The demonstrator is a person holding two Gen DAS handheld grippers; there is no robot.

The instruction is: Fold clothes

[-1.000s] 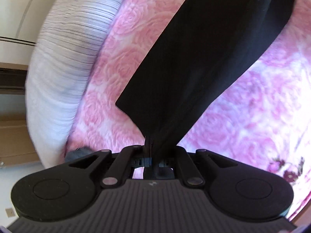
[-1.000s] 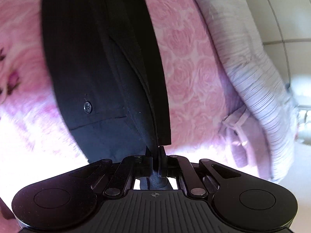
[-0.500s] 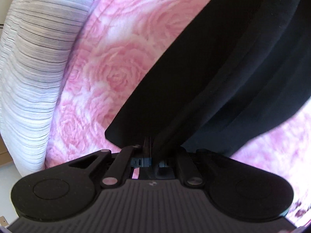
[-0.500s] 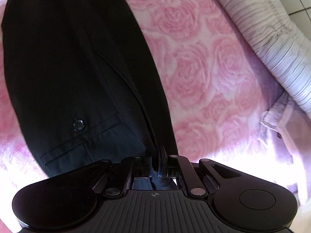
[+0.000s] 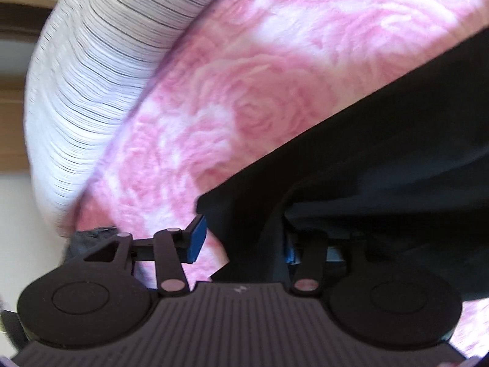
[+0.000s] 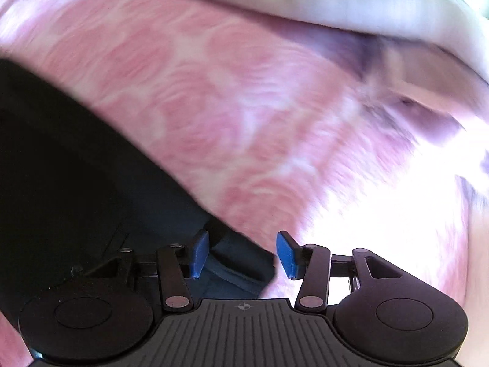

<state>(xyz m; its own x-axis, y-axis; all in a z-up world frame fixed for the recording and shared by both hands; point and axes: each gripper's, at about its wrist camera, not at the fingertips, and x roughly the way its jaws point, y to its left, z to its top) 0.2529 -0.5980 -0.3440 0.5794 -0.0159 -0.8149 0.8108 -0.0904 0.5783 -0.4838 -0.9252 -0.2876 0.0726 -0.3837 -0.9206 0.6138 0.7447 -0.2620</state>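
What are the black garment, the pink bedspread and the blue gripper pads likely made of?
Black garment: thin woven cloth, matte; it drapes in soft folds. Pink bedspread: plush, fleecy fabric, judging by its fuzzy rose relief; blur leaves this open. Blue pads: likely rubber or foam, smooth and matte.

No readable text, label, brand name or number appears in either view. The only sign is a small pale emblem moulded into the ribbed top plate of each gripper body: on the left gripper [image 5: 244, 240] it is a tiny angular mark (too small and blurred to make out as letters), and on the right gripper [image 6: 243, 253] it is a small circle crossed by a vertical and a horizontal line, like a target mark. The black garment [image 5: 382, 159] and the pink rose-patterned blanket [image 5: 259, 98] carry no tag or print that can be read.
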